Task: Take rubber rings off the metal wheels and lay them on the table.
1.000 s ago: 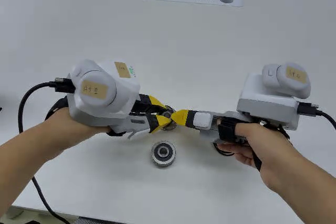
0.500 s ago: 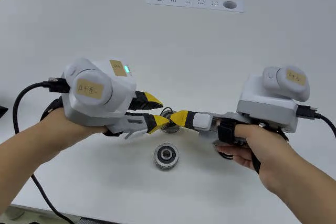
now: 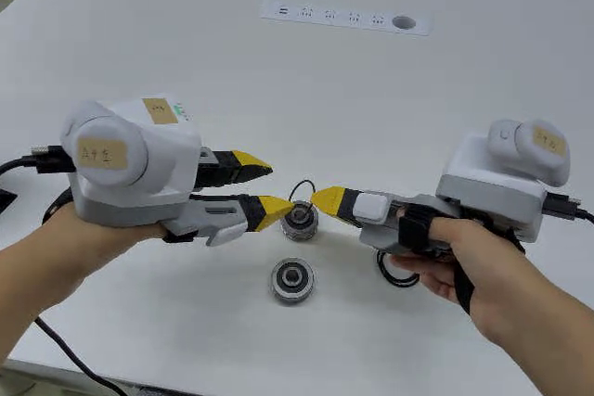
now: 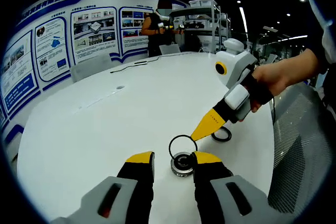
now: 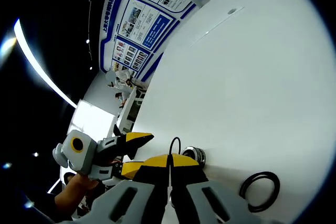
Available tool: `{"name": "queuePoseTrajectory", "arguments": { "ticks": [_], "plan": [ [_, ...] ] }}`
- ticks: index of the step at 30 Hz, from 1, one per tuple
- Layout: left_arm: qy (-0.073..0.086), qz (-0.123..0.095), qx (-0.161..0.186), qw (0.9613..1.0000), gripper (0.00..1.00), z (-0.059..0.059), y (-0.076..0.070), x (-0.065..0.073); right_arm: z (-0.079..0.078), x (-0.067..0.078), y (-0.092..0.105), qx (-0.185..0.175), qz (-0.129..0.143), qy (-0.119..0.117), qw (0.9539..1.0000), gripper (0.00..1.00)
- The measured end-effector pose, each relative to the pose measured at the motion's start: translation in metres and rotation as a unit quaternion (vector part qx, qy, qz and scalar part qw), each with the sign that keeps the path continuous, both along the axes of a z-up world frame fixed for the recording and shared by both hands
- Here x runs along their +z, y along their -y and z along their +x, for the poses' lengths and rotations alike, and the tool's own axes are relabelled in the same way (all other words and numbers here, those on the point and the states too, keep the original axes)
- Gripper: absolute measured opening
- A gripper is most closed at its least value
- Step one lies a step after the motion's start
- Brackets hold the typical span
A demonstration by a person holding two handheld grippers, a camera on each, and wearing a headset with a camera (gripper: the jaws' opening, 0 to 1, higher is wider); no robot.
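The left gripper hovers with its yellow-tipped jaws spread wide, aimed at a small round metal wheel with a dark hub that sits on the white desk. Facing it from the other side, the right gripper has its jaws pressed together on a thin black rubber ring, which stands up as a loop just above and beside that wheel. A second metal wheel lies flat on the desk nearer the person. A thicker black rubber ring lies on the desk under the right hand. A white power strip lies at the far side.
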State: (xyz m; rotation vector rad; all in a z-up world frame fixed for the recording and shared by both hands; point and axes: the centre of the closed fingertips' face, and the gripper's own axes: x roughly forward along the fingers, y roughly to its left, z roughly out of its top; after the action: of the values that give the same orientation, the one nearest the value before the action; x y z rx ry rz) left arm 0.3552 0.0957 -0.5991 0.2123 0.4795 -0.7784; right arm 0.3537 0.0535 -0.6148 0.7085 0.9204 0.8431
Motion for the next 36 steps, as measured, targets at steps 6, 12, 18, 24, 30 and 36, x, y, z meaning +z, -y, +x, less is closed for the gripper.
{"name": "queuePoseTrajectory", "arguments": {
  "ticks": [6,12,18,24,30,36],
  "plan": [
    [0.02,-0.029,0.019,0.9992,0.34,-0.001,-0.005,0.013,0.004,-0.005,0.028,-0.034,-0.001,-0.011,0.9994,0.01],
    [0.029,-0.05,0.043,0.9974,0.36,-0.003,-0.012,0.021,-0.003,-0.011,0.057,-0.07,0.001,-0.033,0.997,0.01],
    [0.026,-0.038,0.041,0.9981,0.4,-0.012,-0.015,0.017,-0.014,-0.022,0.077,-0.086,-0.013,-0.046,0.9951,0.01],
    [0.029,-0.038,0.059,0.9971,0.45,-0.019,-0.024,0.017,-0.019,-0.027,0.093,-0.104,-0.022,-0.056,0.9928,0.01],
    [0.031,-0.049,0.074,0.9955,0.44,-0.024,-0.031,0.021,-0.023,-0.032,0.099,-0.112,-0.033,-0.066,0.991,0.02],
    [0.032,-0.054,0.085,0.9944,0.44,-0.028,-0.036,0.023,-0.03,-0.041,0.104,-0.121,-0.051,-0.083,0.9879,0.02]
  ]
}}
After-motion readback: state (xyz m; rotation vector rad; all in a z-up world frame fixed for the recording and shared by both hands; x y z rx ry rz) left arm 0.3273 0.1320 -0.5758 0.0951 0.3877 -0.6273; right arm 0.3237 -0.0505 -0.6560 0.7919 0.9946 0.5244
